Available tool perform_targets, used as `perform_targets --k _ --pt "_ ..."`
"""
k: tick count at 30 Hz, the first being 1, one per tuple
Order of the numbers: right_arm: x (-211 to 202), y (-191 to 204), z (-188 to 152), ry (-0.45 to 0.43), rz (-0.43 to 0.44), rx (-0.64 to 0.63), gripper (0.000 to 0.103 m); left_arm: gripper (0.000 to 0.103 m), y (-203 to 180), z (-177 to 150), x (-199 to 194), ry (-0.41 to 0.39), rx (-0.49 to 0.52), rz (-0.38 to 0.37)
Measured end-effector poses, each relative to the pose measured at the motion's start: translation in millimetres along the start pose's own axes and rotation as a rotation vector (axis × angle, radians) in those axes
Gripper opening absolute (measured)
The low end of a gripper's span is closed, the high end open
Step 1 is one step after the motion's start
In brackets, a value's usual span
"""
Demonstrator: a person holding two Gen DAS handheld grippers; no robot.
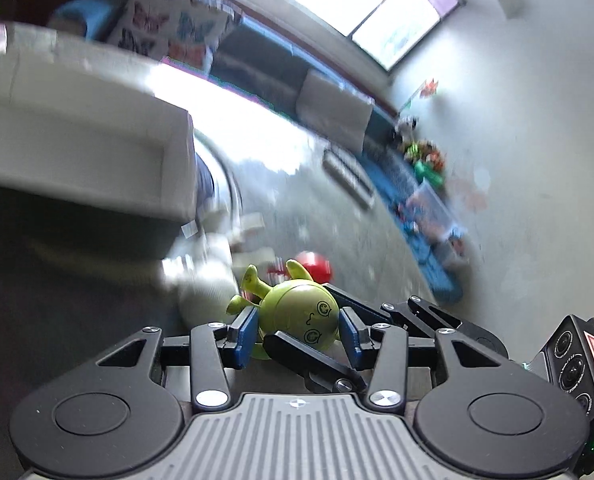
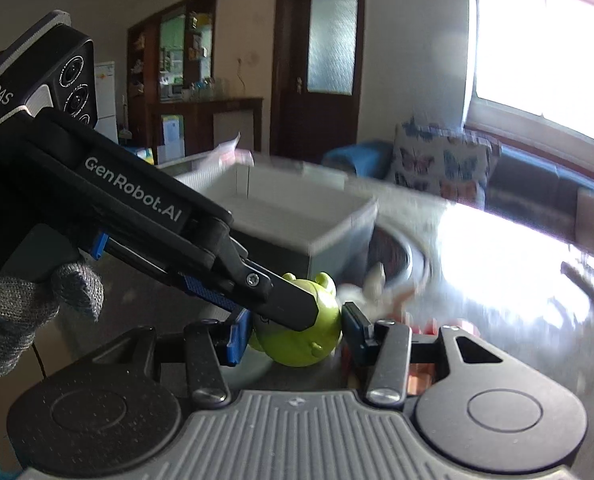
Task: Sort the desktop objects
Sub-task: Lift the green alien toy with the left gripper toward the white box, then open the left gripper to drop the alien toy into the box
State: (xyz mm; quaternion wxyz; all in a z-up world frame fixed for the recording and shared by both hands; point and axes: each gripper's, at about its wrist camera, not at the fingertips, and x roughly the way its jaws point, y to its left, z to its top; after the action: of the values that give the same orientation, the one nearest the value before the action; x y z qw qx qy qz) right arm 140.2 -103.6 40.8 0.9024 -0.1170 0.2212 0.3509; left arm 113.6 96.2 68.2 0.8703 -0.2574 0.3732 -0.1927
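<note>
One green toy [image 1: 299, 314] between two grippers, left [image 1: 299, 330] and right [image 2: 295, 330], both clamped on it.

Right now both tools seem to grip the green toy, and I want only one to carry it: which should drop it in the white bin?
Probably right. The right tool clamps the green toy with the white bin straight ahead; from the left tool the bin sits off to the side.

One green toy figure [image 1: 301, 314], one white bin [image 1: 77, 128], one red ball [image 1: 315, 266], two grippers.
</note>
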Motion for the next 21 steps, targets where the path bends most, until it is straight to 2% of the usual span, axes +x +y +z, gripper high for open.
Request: perform_targets --k 4,8,14,21 --pt "32 -3 38 -0.032 0.007 -0.053 0.049 0.047 14 39 -5 -0.072 -0.007 0.026" --pt "79 -9 69 -0.037 0.021 -0.073 0.049 0.047 45 77 4 -0.102 -0.053 0.035" --pt "155 -17 90 0.032 0.047 -0.052 0.049 0.047 105 121 42 -0.078 -0.147 0.043" --pt "219 -31 87 0.184 0.072 0.012 0.049 0.047 161 136 84 0.001 -0.256 0.047"
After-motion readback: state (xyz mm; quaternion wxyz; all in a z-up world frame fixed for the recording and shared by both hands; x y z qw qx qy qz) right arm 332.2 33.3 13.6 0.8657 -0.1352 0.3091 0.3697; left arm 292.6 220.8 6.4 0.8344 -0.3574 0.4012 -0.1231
